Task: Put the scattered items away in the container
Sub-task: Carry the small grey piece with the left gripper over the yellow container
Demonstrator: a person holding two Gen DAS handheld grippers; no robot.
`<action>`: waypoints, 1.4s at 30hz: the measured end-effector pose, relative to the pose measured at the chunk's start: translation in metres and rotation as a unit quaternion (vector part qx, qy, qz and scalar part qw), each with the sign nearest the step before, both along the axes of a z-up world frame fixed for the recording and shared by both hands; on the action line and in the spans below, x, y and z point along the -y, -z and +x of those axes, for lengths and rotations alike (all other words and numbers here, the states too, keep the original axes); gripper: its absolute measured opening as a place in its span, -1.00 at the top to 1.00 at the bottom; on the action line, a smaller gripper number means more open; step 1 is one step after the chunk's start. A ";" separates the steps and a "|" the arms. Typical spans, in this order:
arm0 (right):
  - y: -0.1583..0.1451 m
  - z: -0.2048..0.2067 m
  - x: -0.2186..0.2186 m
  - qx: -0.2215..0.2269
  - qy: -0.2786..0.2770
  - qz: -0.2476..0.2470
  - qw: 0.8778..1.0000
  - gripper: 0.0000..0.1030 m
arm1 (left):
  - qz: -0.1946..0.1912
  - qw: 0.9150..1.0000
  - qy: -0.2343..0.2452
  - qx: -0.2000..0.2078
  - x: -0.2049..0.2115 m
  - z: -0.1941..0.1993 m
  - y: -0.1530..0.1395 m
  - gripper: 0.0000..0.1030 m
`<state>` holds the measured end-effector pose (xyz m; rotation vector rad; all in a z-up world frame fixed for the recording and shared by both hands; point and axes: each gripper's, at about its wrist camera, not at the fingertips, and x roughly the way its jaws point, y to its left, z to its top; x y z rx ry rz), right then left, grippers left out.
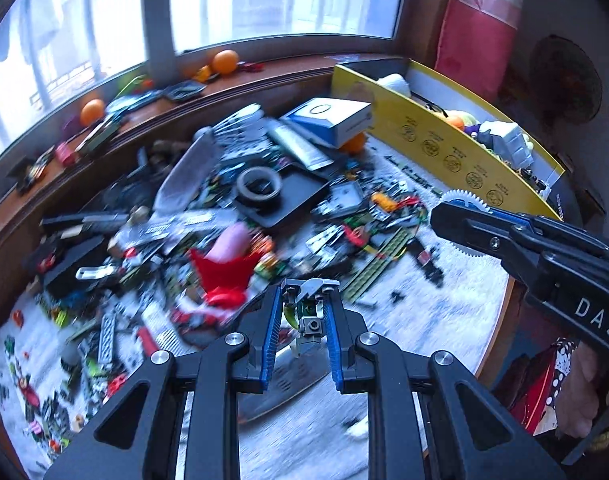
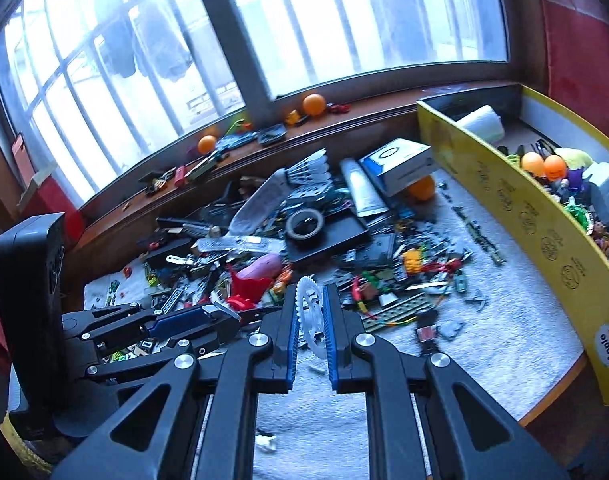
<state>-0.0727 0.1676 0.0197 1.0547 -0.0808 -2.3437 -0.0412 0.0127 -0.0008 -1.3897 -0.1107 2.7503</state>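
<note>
Yellow box sits right of the clutter; our left gripper clamps a small brick assembly, our right gripper clamps a white gear.

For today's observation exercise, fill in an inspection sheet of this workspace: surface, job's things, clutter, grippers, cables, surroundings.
Surface: white cloth over a table.
Job's things: yellow box, partly filled; heap of toy parts beside it.
Clutter: tape roll, blue-white carton, red plastic piece.
Grippers: left gripper shut on a small grey brick piece; right gripper shut on a white gear.
Cables: nothing seen.
Surroundings: barred window, sill with oranges, red curtain.
</note>
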 end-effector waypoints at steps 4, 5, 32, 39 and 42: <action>-0.006 -0.012 -0.026 -0.009 0.015 -0.004 1.000 0.79 | -0.006 1.000 0.013 -0.004 -0.024 -0.019 -0.007 0.59; -0.007 -0.015 -0.034 -0.011 0.020 -0.004 1.000 0.79 | -0.005 1.000 0.017 -0.005 -0.030 -0.023 -0.008 0.59; -0.020 -0.088 -0.236 -0.026 0.158 -0.024 0.987 0.79 | 0.015 0.984 0.166 -0.062 -0.222 -0.177 -0.040 0.59; -0.012 -0.098 -0.270 -0.020 0.199 -0.027 0.979 0.79 | 0.024 0.984 0.172 -0.050 -0.240 -0.209 -0.028 0.59; -0.009 -0.103 -0.280 -0.017 0.212 -0.029 0.977 0.79 | 0.029 0.984 0.170 -0.045 -0.239 -0.216 -0.025 0.58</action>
